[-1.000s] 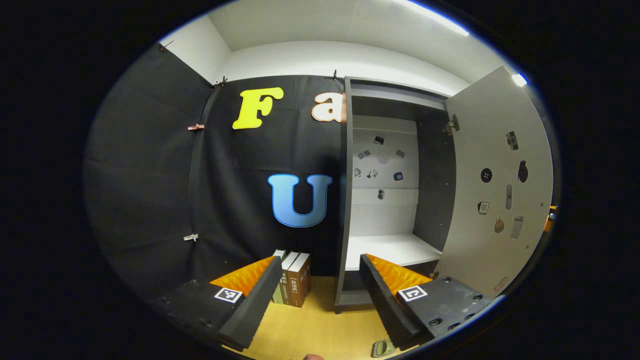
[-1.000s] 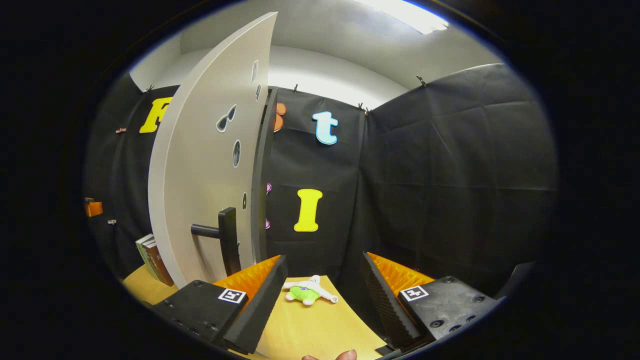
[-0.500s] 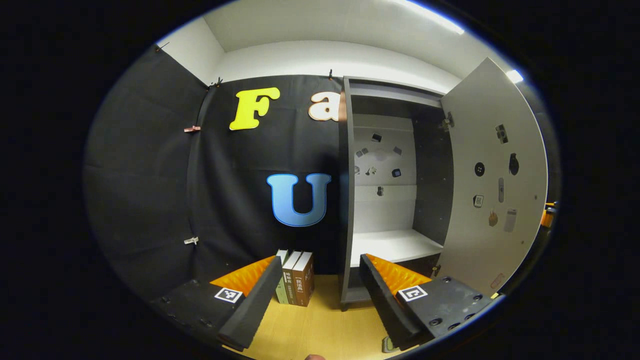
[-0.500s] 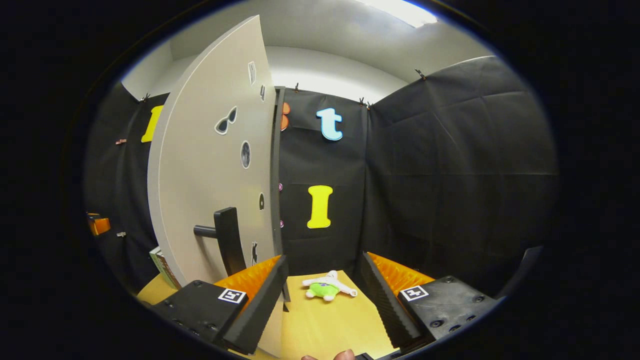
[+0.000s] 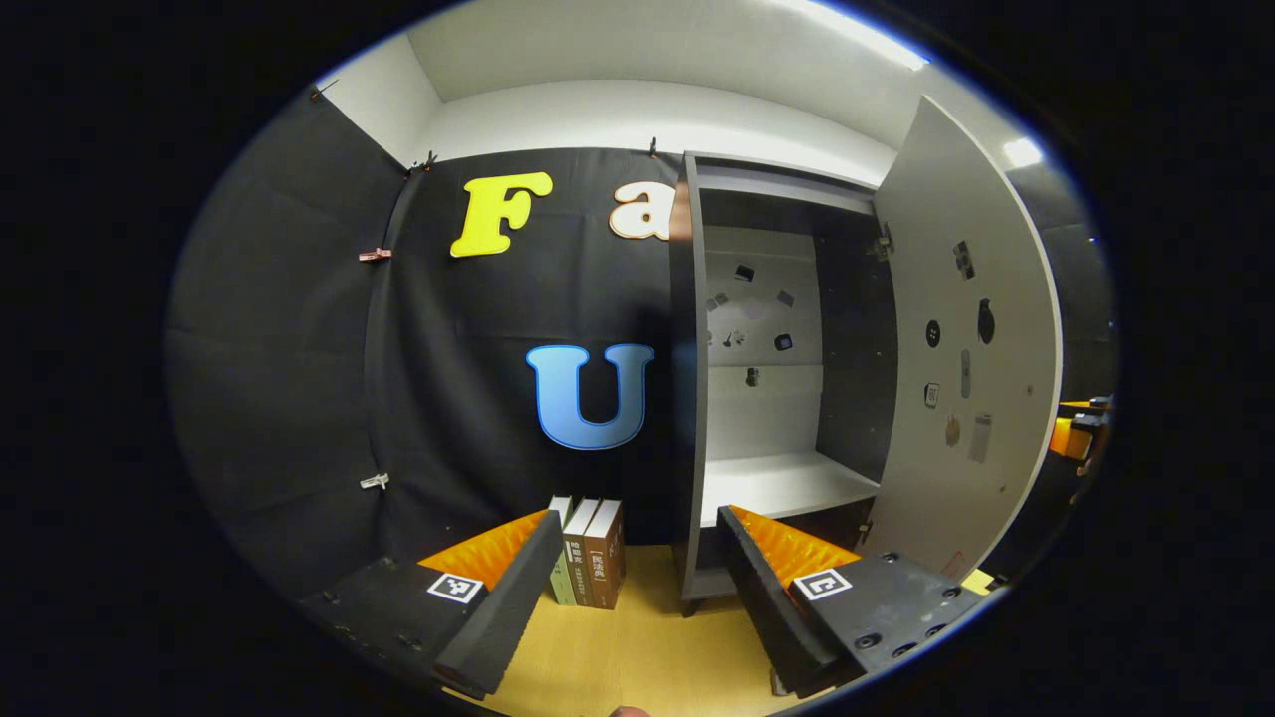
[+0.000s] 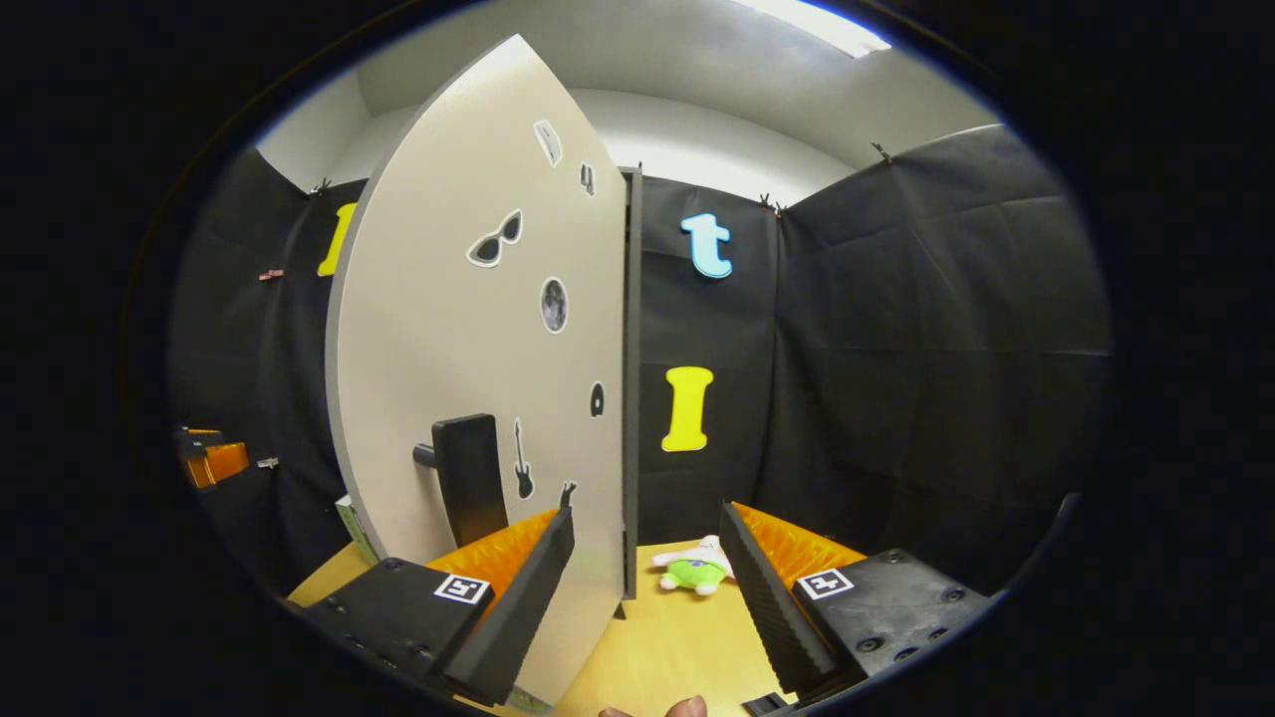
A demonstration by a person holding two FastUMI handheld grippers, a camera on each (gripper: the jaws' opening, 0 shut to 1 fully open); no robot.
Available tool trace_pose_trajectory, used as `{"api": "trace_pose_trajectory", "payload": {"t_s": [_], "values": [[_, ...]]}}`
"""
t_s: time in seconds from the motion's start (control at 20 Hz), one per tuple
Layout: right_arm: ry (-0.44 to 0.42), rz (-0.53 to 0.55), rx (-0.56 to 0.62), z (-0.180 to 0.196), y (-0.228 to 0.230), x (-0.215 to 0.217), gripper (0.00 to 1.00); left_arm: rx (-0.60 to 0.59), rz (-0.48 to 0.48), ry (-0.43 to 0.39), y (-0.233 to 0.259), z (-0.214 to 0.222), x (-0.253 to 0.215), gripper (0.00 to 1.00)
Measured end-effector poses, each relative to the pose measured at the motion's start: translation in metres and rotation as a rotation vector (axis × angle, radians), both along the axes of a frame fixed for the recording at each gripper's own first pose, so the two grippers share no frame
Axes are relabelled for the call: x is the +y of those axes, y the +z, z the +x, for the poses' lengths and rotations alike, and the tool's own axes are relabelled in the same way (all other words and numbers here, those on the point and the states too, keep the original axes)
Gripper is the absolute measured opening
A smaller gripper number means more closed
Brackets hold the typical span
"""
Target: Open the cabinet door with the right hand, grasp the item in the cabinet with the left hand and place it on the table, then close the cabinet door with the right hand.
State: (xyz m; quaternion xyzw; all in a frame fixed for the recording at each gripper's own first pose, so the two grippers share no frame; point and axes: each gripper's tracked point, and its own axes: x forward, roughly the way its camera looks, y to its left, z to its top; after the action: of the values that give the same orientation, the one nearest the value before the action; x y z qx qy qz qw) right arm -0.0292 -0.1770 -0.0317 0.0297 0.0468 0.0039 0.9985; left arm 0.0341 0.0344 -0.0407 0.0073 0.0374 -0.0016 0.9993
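One tall cabinet (image 5: 687, 398) stands at centre right of the left gripper view, its dark frame open toward the camera and its pale inner shelf (image 5: 777, 483) bare. Its one pale grey door (image 5: 961, 349) is swung out at the right of that view; small stickers dot both the inside face and the cabinet's back panel. In the right gripper view the same door fills the left half of the frame, showing its outer face with one black handle (image 6: 466, 478) at lower left and stickers of sunglasses, a moon, a guitar and a few smaller shapes.

The wooden counter (image 5: 637, 647) runs along the bottom of both views. Three books (image 5: 588, 553) stand upright at lower centre of the left gripper view, just left of the cabinet; the writing on their spines is too small to read.

One small plush toy (image 6: 695, 568), green-bodied with white limbs, lies on the counter at lower centre of the right gripper view, just right of the door's edge.

The left hand-held gripper (image 5: 637, 588) is spread wide and empty. The right hand-held gripper (image 6: 647, 588) is also spread wide, gripping nothing, its left finger close before the door.
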Motion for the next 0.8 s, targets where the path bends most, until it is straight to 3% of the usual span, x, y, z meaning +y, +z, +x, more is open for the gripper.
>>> {"api": "trace_pose_trajectory", "payload": {"t_s": [0.35, 0.4, 0.5, 0.8], "values": [[0.194, 0.045, 0.025, -0.011, -0.002, 0.048, 0.96, 0.006, 0.006, 0.006, 0.000, -0.005, 0.007, 0.97], [0.215, 0.043, 0.023, -0.014, 0.000, 0.050, 0.92, 0.005, 0.007, 0.009, 0.000, -0.005, 0.008, 0.97], [0.227, 0.028, 0.007, -0.018, 0.002, 0.044, 0.98, 0.004, 0.007, 0.010, 0.001, -0.005, 0.007, 0.97], [0.213, 0.036, -0.011, -0.041, 0.010, -0.005, 0.98, -0.002, 0.004, 0.005, 0.003, -0.006, -0.001, 0.97]]}}
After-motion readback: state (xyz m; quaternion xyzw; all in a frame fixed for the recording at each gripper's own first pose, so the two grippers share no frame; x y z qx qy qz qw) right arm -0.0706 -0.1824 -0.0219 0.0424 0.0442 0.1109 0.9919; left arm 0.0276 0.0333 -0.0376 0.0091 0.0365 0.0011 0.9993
